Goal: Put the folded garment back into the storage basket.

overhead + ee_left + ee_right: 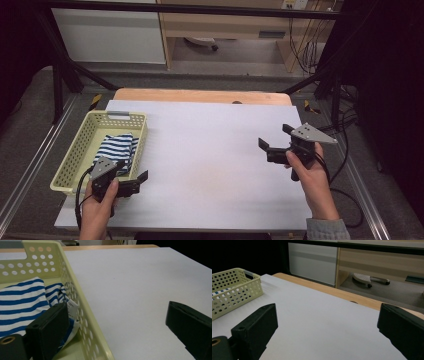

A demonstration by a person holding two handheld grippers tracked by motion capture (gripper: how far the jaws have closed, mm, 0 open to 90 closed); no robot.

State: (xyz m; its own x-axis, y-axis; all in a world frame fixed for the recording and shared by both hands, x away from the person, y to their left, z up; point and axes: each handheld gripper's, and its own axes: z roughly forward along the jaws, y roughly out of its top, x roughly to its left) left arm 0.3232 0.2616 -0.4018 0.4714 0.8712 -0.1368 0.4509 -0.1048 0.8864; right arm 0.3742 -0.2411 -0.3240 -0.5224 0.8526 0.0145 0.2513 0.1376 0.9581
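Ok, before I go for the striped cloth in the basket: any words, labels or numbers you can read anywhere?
No text can be read anywhere.
White tag on the striped cloth in the basket: any print is too blurred to read.
Yellow-and-black hazard stripes on the floor by the table's far corners: a sign only, no words.

Basket (pixel 80 150): stood at the worktop's (pixel 215 165) left edge. Folded cloth (pixel 117 148): lay inside the basket. Left gripper (pixel 134 181): at the basket's near right corner, one jaw over the cloth, the other outside the basket wall. Right gripper (pixel 274 141): well right of the basket, above the worktop.
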